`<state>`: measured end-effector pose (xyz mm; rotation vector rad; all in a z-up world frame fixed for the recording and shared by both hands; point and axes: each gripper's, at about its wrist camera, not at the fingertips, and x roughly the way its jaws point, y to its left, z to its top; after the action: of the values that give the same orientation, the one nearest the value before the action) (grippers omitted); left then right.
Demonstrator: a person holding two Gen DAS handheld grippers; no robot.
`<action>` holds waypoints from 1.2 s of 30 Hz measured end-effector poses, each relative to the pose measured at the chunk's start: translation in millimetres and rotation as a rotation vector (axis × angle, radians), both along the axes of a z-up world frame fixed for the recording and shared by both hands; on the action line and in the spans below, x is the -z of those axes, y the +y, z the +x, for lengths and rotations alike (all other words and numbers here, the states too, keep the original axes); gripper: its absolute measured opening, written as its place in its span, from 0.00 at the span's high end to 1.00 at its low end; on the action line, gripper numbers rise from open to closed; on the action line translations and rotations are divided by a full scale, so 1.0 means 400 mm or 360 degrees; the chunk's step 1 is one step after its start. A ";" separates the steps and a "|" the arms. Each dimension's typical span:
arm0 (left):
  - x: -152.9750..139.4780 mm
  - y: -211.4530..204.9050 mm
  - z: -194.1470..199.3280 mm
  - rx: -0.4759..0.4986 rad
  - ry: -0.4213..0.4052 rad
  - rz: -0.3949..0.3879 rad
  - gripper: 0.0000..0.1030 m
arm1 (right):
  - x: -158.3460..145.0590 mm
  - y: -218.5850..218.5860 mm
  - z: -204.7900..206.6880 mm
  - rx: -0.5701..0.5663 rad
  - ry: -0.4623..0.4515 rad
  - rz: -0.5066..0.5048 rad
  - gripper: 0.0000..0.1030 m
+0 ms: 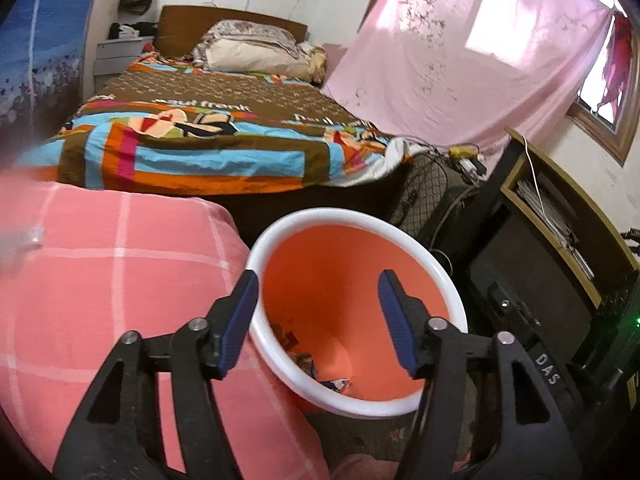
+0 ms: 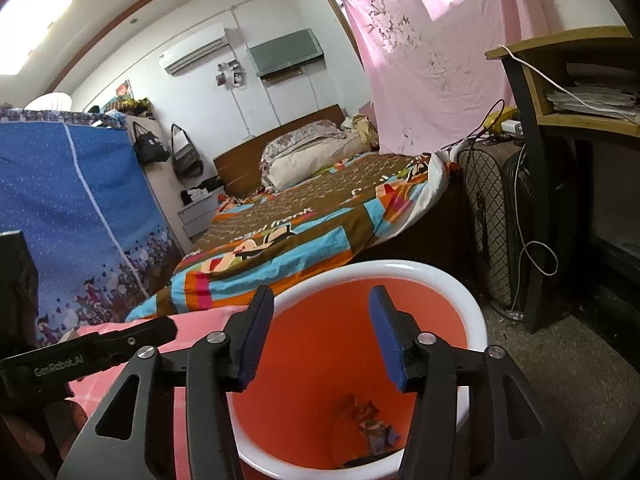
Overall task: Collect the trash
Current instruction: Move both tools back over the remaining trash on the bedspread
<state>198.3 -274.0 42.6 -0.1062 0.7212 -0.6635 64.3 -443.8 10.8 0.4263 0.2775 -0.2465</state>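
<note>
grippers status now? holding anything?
Left gripper: open, empty, over the orange bin.
Right gripper: open, empty, over the same bin.

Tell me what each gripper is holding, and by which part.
Nothing is held. The left gripper and the right gripper are both open and empty above the orange bin, with scraps at its bottom.

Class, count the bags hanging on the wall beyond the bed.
2. One black bag hangs beside the blue wardrobe; another bag hangs right of it. Others may be hidden.

Empty, parted left gripper (image 1: 316,320) above orange bin (image 1: 320,256) beside pink quilt (image 1: 100,280).
</note>
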 end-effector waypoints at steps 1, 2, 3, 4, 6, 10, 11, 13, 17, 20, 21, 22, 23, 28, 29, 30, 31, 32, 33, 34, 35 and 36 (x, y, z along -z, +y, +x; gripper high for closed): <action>-0.002 0.010 0.001 -0.0019 -0.0014 -0.0005 0.32 | -0.003 0.003 -0.001 0.0004 -0.0013 -0.0003 0.42; -0.005 0.024 0.001 -0.0042 -0.0032 -0.0015 0.29 | -0.006 0.005 -0.001 0.0003 -0.0024 -0.0006 0.35; -0.007 0.033 0.003 -0.0057 -0.0043 -0.0020 0.28 | -0.011 0.009 -0.003 0.0003 -0.0043 -0.0013 0.32; -0.009 0.044 0.004 -0.0070 -0.0052 -0.0025 0.28 | -0.014 0.014 -0.003 0.0005 -0.0056 -0.0022 0.30; -0.013 0.073 0.005 -0.0113 -0.0076 -0.0048 0.25 | -0.024 0.028 -0.001 0.0011 -0.0075 -0.0050 0.25; -0.023 0.129 0.007 -0.0200 -0.0133 -0.0089 0.17 | -0.040 0.054 0.007 0.0015 -0.0108 -0.0084 0.19; -0.028 0.150 0.005 -0.0233 -0.0159 -0.0105 0.15 | -0.045 0.060 0.009 0.0011 -0.0118 -0.0092 0.16; -0.035 0.177 0.003 -0.0274 -0.0195 -0.0122 0.15 | -0.055 0.078 0.014 0.0005 -0.0148 -0.0110 0.10; -0.047 0.245 -0.005 -0.0391 -0.0297 -0.0145 0.00 | -0.076 0.120 0.021 0.0009 -0.0241 -0.0142 0.00; -0.054 0.302 -0.010 -0.0511 -0.0377 -0.0159 0.00 | -0.090 0.153 0.029 -0.0028 -0.0302 -0.0159 0.00; -0.056 0.317 -0.010 -0.0536 -0.0391 -0.0153 0.00 | -0.093 0.164 0.033 -0.0038 -0.0324 -0.0165 0.00; -0.057 0.333 -0.012 -0.0567 -0.0408 -0.0144 0.00 | -0.094 0.172 0.034 -0.0046 -0.0341 -0.0169 0.00; -0.058 0.357 -0.018 -0.0617 -0.0441 -0.0138 0.00 | -0.098 0.188 0.038 -0.0061 -0.0375 -0.0177 0.00; -0.067 0.453 -0.040 -0.0777 -0.0575 -0.0117 0.00 | -0.112 0.252 0.048 -0.0123 -0.0492 -0.0209 0.00; -0.069 0.470 -0.042 -0.0804 -0.0595 -0.0113 0.00 | -0.116 0.273 0.051 -0.0145 -0.0523 -0.0220 0.00; -0.070 0.485 -0.044 -0.0827 -0.0611 -0.0108 0.00 | -0.118 0.286 0.054 -0.0159 -0.0540 -0.0227 0.00; -0.072 0.506 -0.047 -0.0855 -0.0634 -0.0102 0.00 | -0.121 0.304 0.058 -0.0179 -0.0565 -0.0241 0.00; -0.074 0.518 -0.051 -0.0877 -0.0653 -0.0097 0.00 | -0.123 0.320 0.061 -0.0197 -0.0587 -0.0255 0.00; -0.074 0.533 -0.053 -0.0895 -0.0668 -0.0092 0.00 | -0.124 0.330 0.064 -0.0210 -0.0604 -0.0269 0.00; -0.073 0.546 -0.054 -0.0912 -0.0682 -0.0087 0.00 | -0.125 0.343 0.066 -0.0222 -0.0618 -0.0285 0.00; -0.072 0.565 -0.057 -0.0940 -0.0702 -0.0079 0.00 | -0.126 0.364 0.070 -0.0245 -0.0637 -0.0308 0.00; -0.071 0.576 -0.058 -0.0956 -0.0713 -0.0074 0.00 | -0.126 0.377 0.072 -0.0262 -0.0647 -0.0318 0.00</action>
<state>175.0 -43.7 70.9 -0.1993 0.2152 -0.1141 93.1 -293.1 61.2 0.2460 -0.1106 -0.0219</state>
